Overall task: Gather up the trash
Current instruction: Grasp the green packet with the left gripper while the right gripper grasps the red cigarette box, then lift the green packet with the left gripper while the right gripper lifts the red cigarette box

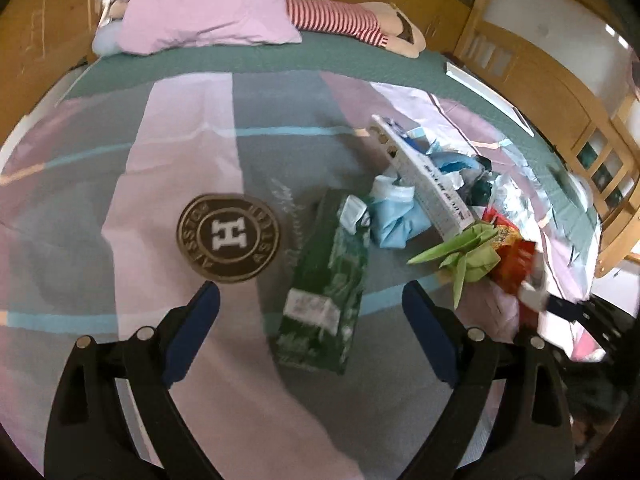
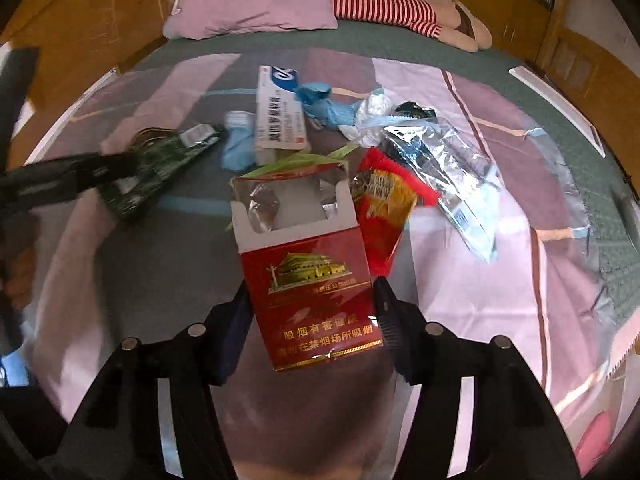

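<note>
In the left wrist view, the left tool (image 1: 311, 306) was spread wide with nothing in it, low in the middle of the frame, above the bed (image 1: 100, 152). Just ahead of it, in the lower middle, lay a long green packet (image 1: 326, 292) flat on the cover. It looked thin, light and crinkly, so I think it would bend and slide; a pinch across its narrow width near one end would likely work best. To the right of the middle sat the rest of the trash: a white box (image 1: 420, 176) leaning on a soft blue wad (image 1: 394, 220), and some green folded paper (image 1: 468, 250) touching a red wrapper (image 1: 512, 256). In the right wrist view, the right tool (image 2: 312, 304) held a red cigarette pack (image 2: 312, 280) by its two sides, in the middle of the frame. The pack's top was torn open and looked empty, so it was probably very light and easy to crush; a gentle hold low on the pack seemed wise. Behind it, in the upper middle, lay a clear shiny bag (image 2: 452, 168), likely slippery and floppy. The pink pillow (image 2: 260, 0) sat at the top.
</note>
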Action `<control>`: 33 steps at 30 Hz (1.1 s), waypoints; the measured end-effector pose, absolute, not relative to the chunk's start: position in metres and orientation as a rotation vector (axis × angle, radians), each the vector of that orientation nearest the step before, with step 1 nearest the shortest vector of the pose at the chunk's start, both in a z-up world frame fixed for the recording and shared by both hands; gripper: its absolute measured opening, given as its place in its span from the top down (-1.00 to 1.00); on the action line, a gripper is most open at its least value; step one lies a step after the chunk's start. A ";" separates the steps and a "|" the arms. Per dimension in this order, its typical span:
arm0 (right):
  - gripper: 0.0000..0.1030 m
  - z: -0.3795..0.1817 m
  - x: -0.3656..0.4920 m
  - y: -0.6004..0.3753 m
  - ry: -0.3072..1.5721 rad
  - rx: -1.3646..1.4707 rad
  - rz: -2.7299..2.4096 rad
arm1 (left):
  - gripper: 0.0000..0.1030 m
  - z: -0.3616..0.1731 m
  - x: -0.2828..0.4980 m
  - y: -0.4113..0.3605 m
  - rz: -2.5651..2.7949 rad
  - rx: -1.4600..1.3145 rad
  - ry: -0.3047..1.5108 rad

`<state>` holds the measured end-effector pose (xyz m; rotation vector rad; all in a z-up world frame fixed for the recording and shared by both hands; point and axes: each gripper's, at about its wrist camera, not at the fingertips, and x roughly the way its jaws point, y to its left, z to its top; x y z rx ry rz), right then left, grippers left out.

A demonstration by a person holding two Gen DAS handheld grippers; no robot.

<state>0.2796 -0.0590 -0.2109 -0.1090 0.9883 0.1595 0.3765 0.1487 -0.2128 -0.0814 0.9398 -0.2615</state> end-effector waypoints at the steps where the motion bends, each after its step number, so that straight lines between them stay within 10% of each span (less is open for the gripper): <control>1: -0.15 -0.207 0.272 -0.058 0.984 -0.101 0.163 | -0.78 -0.213 0.378 0.146 -0.266 -0.075 0.941; 9: -0.15 -0.191 0.225 -0.059 0.960 -0.037 0.157 | 0.59 -0.239 0.389 0.121 -0.321 -0.063 1.073; 33: -0.15 -0.150 0.179 -0.064 0.855 -0.018 0.168 | 0.70 -0.141 0.245 0.123 -0.063 0.122 0.728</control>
